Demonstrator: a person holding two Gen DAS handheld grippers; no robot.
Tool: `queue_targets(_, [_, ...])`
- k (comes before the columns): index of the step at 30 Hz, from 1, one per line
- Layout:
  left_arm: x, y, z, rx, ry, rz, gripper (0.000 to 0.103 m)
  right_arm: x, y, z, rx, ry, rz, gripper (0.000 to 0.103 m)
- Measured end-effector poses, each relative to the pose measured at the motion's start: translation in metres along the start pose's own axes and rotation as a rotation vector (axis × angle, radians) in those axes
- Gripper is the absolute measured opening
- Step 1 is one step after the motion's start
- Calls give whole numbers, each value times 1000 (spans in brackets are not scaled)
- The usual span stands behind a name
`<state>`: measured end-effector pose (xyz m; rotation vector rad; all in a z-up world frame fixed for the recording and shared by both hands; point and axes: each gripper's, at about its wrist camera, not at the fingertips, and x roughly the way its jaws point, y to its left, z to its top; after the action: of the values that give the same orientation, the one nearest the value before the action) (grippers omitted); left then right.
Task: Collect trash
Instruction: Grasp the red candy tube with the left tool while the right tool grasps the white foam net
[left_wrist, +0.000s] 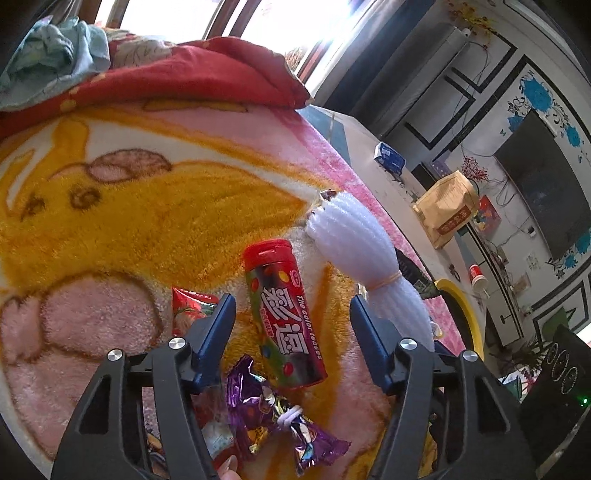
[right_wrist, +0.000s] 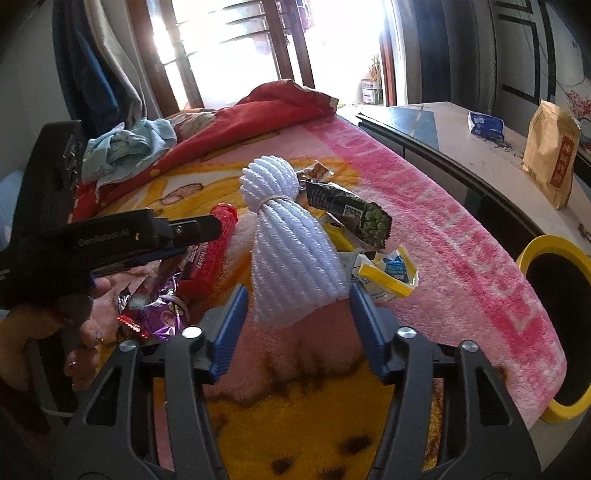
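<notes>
While both tongs hang over the blanket (left_wrist: 110, 229), neither one pinches anything. Left tongs (left_wrist: 291, 325) are spread, with one red tube (left_wrist: 284, 314) lying flat between the jaws, clear of both pads; its long axis runs along the fingers, cap end pointing away. One purple wrapper (left_wrist: 273, 410) sits just nearer than the tube, one red packet (left_wrist: 188, 306) just outside the left jaw. Right tongs (right_wrist: 295, 317) are spread too, around the near end of one white foam net (right_wrist: 291, 243); contact can't be told. Net's long axis points away, tilted slightly left. One dark pea packet (right_wrist: 351, 210) and one yellow wrapper (right_wrist: 388, 273) lie right of the net. One yellow-rimmed bin (right_wrist: 546, 251) stands far right.
</notes>
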<state>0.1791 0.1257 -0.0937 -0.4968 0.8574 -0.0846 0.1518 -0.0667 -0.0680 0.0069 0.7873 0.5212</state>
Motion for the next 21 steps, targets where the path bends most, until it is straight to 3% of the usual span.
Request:
queue_targets(3, [6,1,0,1,14,2,59,2,0,0,-5,8,12,27])
queue_targets(6, [11,1,0,-9,27,-4,54,2,2,-2,-17,12,23,22])
queue_targets(12, [18,2,1,-29,33,-4,36,-5,4,-6,-22,0,35,19])
queue_targets(21, [7,11,-6,-35,15,-17,35,-18,3,-12,-9,-7,42,18])
